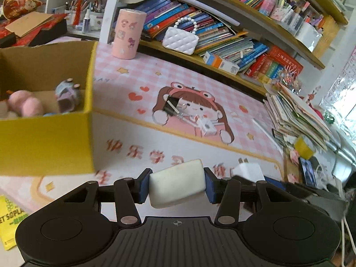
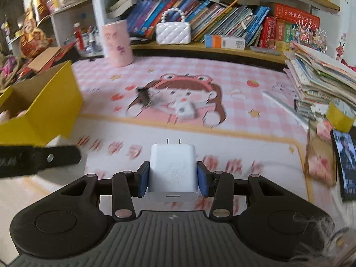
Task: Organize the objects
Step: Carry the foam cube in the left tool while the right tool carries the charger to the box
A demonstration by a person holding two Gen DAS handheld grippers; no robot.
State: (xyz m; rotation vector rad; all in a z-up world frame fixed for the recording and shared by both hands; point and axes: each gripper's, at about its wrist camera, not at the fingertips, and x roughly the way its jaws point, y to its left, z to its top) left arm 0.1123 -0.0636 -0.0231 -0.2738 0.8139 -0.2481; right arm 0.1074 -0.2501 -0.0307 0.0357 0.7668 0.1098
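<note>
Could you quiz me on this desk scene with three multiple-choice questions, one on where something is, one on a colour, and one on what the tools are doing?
1. Where does the white quilted purse sit?
A. On the shelf in front of the books
B. Inside the box
C. On the stack of papers

2. What colour is the outside of the cardboard box?
A. Blue
B. Yellow
C. Green

3. What is the right gripper doing?
A. Hanging open, holding nothing
B. Gripping a pen
C. Gripping a white charger plug

Answers:
1. A, the purse with its pearl handle leans against the row of books.
2. B, both views show yellow outer walls.
3. C, the blue fingers press both sides of the plug, prongs pointing away. The left gripper likewise clamps a white eraser-like block.
</note>
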